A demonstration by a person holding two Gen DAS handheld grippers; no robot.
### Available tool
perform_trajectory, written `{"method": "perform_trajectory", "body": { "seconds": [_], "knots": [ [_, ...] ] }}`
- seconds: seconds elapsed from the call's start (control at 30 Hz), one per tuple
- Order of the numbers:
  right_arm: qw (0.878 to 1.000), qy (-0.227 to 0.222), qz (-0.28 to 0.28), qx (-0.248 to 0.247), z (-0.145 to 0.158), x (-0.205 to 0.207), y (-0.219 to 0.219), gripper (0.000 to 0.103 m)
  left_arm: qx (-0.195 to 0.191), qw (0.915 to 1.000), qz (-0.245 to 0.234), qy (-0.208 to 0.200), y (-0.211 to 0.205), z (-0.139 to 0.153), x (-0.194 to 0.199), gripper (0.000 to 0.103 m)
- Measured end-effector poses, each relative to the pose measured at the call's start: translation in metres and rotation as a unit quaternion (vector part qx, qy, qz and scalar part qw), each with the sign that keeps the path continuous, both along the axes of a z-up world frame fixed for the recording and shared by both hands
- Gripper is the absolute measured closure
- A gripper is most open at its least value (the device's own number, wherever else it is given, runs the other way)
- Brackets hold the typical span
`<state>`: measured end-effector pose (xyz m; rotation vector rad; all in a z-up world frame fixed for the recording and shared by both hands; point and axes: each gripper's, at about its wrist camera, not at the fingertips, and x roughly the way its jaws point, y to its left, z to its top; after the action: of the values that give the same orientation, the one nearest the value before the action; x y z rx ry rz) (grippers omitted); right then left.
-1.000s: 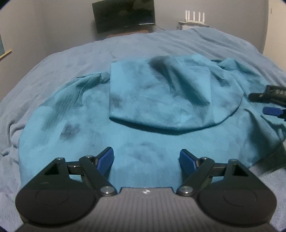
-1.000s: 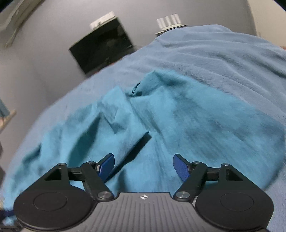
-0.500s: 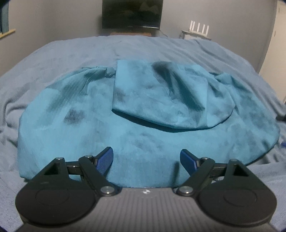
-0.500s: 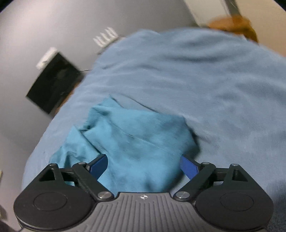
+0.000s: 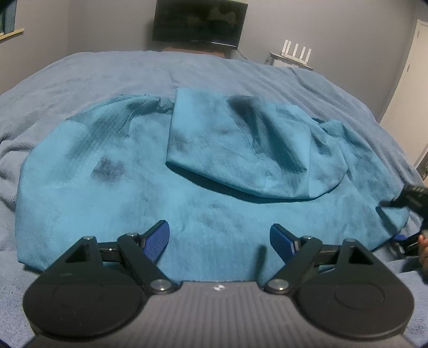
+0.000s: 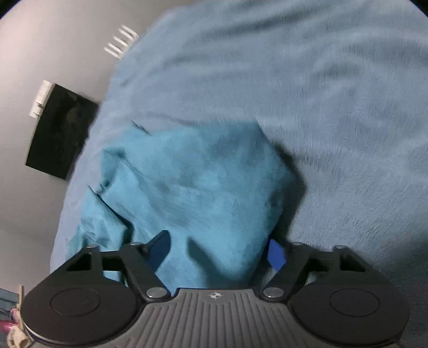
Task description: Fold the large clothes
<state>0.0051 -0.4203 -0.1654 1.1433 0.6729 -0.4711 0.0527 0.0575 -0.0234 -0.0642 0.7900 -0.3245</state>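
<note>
A large teal garment (image 5: pixel 203 187) lies spread on the bed, with one part folded over onto its middle (image 5: pixel 240 155). My left gripper (image 5: pixel 219 238) hovers open over the near hem, nothing between its blue pads (image 5: pixel 157 238). At the right edge of the left wrist view my right gripper (image 5: pixel 393 220) sits at the garment's right corner, a hand (image 5: pixel 424 251) behind it. In the right wrist view that gripper (image 6: pixel 218 251) straddles the teal garment's corner (image 6: pixel 203 187). Its jaws are closing with cloth between them, and the pads (image 6: pixel 276 254) still stand apart.
A blue-grey blanket (image 5: pixel 240 77) covers the whole bed around the garment (image 6: pixel 334 133). Behind the bed a dark screen (image 5: pixel 199 22) hangs on the grey wall, and a white router (image 5: pixel 297 53) stands on a small stand. A door (image 5: pixel 412 80) is at the right.
The right wrist view has rolled and swung from the garment's middle down to its right corner, which now lies between the jaws. The left wrist view has levelled out and shifted slightly.
</note>
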Motion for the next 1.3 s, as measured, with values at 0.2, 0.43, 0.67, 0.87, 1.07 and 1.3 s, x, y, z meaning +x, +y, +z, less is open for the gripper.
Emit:
{"method": "perform_trajectory", "body": {
  "seconds": [0.2,0.43,0.67,0.87,1.07,1.3],
  "knots": [
    [0.999,-0.028,-0.016,-0.001,-0.002,0.002,-0.002,0.068,0.004,1.0000,0.002,0.003,-0.001,-0.001,0.002,0.021],
    [0.980,-0.176,0.040,-0.084,0.043,-0.009,0.023,0.090,0.056,0.9980,0.004,0.030,-0.018,-0.014,0.011,0.021],
    [0.989,-0.148,0.011,-0.026,0.020,0.004,0.009,0.051,0.148,0.9882,-0.021,0.035,-0.046,-0.030,0.012,0.020],
    [0.991,-0.130,0.016,-0.038,0.025,0.010,0.009,0.092,0.112,0.9930,-0.032,0.020,-0.041,-0.021,0.009,0.020],
    [0.986,-0.161,-0.016,-0.050,0.038,0.004,-0.004,0.094,0.034,0.9976,-0.057,-0.021,-0.052,-0.003,0.005,0.020],
    [0.987,-0.149,-0.044,-0.050,0.025,0.011,-0.008,0.093,0.165,0.9749,-0.148,0.020,-0.095,-0.045,0.004,0.010]
  ]
}}
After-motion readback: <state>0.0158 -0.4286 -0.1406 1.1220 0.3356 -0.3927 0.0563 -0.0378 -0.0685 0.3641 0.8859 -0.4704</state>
